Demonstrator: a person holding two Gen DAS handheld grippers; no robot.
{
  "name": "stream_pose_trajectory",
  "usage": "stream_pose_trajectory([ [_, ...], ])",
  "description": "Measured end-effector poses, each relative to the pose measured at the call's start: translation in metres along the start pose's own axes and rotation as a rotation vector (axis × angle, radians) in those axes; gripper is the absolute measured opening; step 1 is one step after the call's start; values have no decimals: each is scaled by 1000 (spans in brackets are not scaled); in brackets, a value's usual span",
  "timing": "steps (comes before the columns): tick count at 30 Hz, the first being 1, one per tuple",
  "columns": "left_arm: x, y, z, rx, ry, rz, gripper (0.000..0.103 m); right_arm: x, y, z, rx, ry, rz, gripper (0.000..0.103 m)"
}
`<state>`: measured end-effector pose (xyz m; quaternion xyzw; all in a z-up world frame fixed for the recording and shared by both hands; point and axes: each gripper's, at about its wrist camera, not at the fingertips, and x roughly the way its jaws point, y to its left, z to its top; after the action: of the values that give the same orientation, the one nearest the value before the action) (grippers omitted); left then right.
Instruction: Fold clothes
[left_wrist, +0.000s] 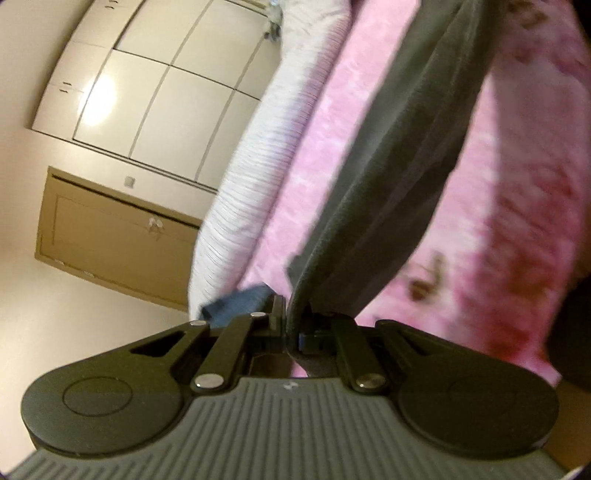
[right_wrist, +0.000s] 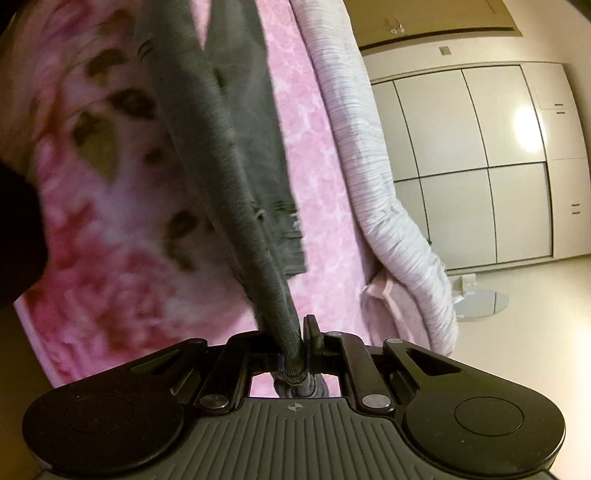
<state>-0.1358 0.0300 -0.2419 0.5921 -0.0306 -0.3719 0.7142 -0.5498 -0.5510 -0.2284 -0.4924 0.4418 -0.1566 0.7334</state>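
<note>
A dark grey garment (left_wrist: 391, 177) hangs stretched above a pink floral blanket (left_wrist: 517, 221) on the bed. My left gripper (left_wrist: 290, 314) is shut on one edge of the garment. In the right wrist view the same garment (right_wrist: 229, 147) runs up from my right gripper (right_wrist: 295, 339), which is shut on a bunched edge of it. A frayed hem (right_wrist: 284, 221) shows partway along. Both views are tilted.
A white ribbed duvet (left_wrist: 258, 166) lies rolled along the bed's edge, also in the right wrist view (right_wrist: 388, 184). A blue cloth (left_wrist: 240, 299) lies by my left fingers. White wardrobe doors (right_wrist: 480, 166) and a brown door (left_wrist: 118, 236) stand beyond bare floor.
</note>
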Motion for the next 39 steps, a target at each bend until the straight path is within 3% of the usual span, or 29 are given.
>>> stream_pose_trajectory([
  [4,60,61,34,11,19,-71,6,27,-54,23,-22,0,73,8],
  [8,145,83,63,38,80,-162,6,84,-92,43,-31,5,144,8],
  [16,314,64,88,77,244,-410,7,241,-103,62,42,61,372,9],
  [20,374,51,93,68,283,-464,7,297,-104,64,98,88,461,9],
  [24,417,28,101,68,324,-506,8,335,-105,58,169,108,524,25],
  [26,435,11,105,119,334,-489,22,340,-115,52,232,112,518,43],
  [27,441,4,106,148,332,-464,28,340,-123,46,284,118,499,58],
  [28,446,-3,106,176,327,-433,37,340,-131,40,336,125,479,64],
  [30,449,-6,106,193,322,-397,45,336,-145,26,468,133,447,66],
  [33,445,9,102,136,332,-364,56,324,-151,9,636,165,387,67],
  [39,422,75,85,-175,358,-381,60,277,-159,2,963,180,279,67],
])
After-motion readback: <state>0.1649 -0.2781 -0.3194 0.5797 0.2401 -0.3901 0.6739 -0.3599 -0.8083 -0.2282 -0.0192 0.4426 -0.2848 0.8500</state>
